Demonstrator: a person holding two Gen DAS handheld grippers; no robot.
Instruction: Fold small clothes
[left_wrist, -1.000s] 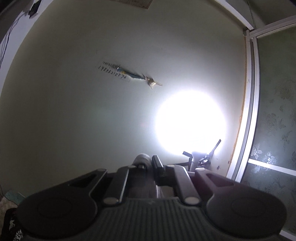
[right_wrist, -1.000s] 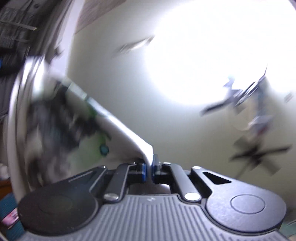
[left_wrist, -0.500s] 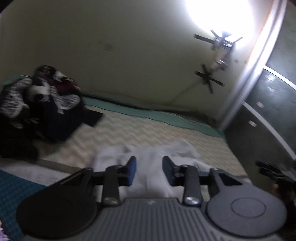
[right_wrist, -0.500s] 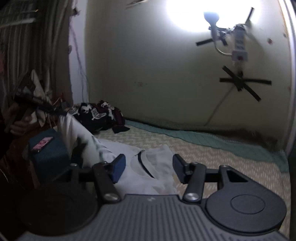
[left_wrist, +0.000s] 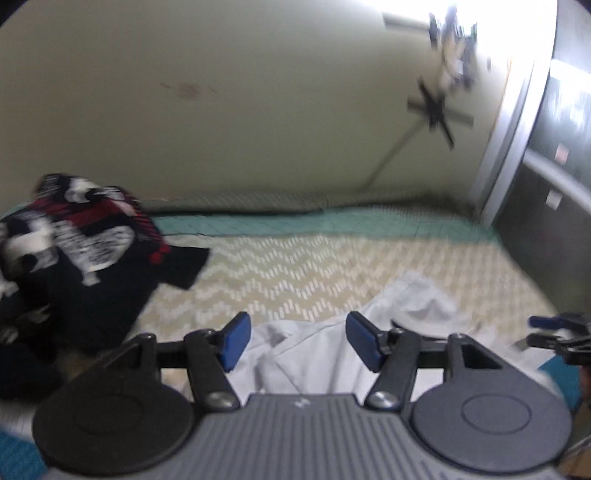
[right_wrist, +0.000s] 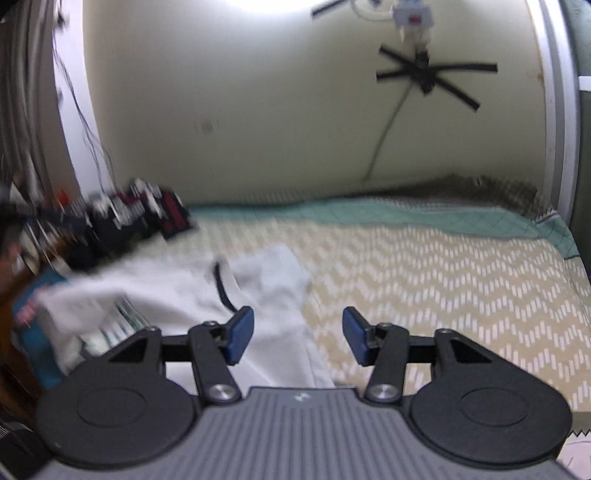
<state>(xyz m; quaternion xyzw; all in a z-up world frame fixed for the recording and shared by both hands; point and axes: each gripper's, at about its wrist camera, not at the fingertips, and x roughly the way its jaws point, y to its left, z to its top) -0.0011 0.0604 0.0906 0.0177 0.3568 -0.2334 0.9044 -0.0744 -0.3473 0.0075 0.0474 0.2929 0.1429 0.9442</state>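
Observation:
A white shirt (left_wrist: 314, 358) with a dark neckline (right_wrist: 223, 288) lies crumpled on the zigzag-patterned bed cover (left_wrist: 295, 273). My left gripper (left_wrist: 299, 341) is open and empty, just above the shirt's near part. My right gripper (right_wrist: 298, 338) is open and empty, over the shirt's right edge (right_wrist: 295, 332) and the bare cover. The right gripper's fingers also show at the right edge of the left wrist view (left_wrist: 554, 332). Both views are blurred.
A heap of dark, red and white clothes (left_wrist: 70, 258) lies at the left of the bed, also in the right wrist view (right_wrist: 136, 214). A teal strip (left_wrist: 314, 223) runs along the wall. A dark cabinet (left_wrist: 554, 203) stands right. A teal object (right_wrist: 33, 332) sits at the left.
Both grippers swung down from the wall and light to face the bed. The right gripper let go of the white shirt; both opened wide. The shirt now lies on the bed.

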